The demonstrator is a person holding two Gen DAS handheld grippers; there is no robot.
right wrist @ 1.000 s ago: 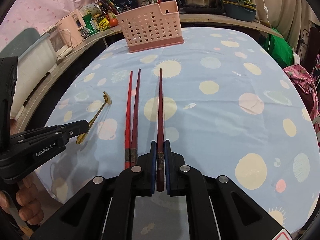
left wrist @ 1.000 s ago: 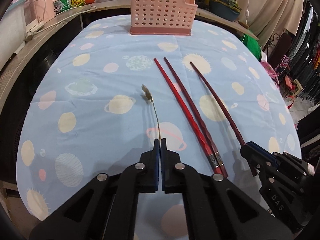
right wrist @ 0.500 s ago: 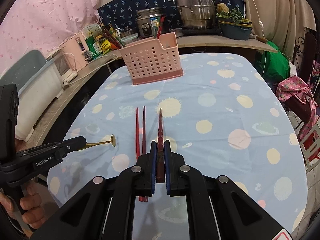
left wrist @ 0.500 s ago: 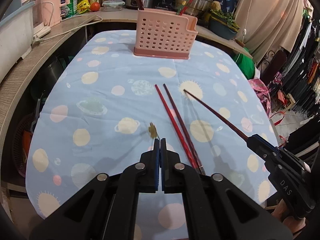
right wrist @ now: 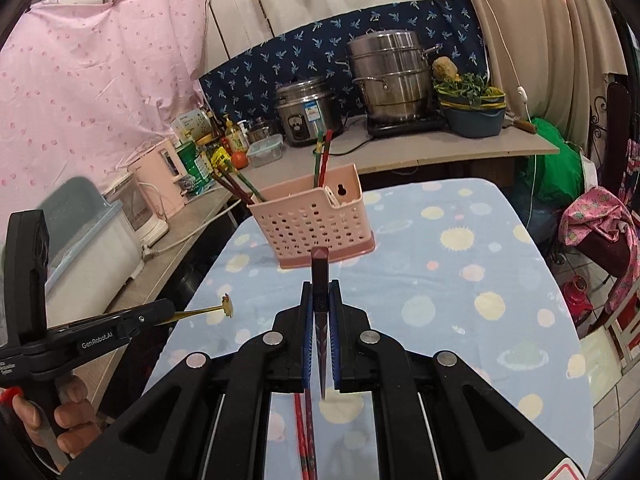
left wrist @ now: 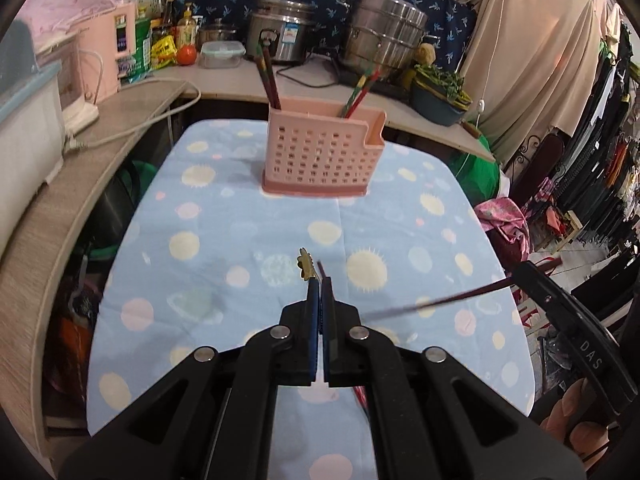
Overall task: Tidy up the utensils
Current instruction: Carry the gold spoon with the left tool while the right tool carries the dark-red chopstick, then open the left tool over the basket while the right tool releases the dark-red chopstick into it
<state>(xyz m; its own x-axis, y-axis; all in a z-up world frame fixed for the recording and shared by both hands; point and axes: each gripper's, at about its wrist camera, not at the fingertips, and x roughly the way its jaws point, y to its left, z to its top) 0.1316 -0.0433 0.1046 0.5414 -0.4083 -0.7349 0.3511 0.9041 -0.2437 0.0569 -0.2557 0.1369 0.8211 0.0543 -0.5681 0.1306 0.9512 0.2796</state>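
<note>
Blue planet-print tablecloth (left wrist: 224, 240) covers the table. Nearest, the left gripper (left wrist: 319, 280) is clamped on a small gold fork (left wrist: 306, 268), and the right gripper (right wrist: 320, 292) is clamped on a dark chopstick (right wrist: 320, 264); both utensils are clear of the cloth. Two red chopsticks (right wrist: 304, 432) lie below. Farther back stands the pink utensil basket (left wrist: 320, 156), holding more chopsticks.

You're in a home kitchen — rice cooker (right wrist: 306, 110), stacked steel steamer pot (right wrist: 386, 76), condiment bottles (right wrist: 234, 136) on the counter (right wrist: 400, 152), planet-print cloth over the table (right wrist: 460, 280) — clothes (left wrist: 600, 140) hang at the right.
</note>
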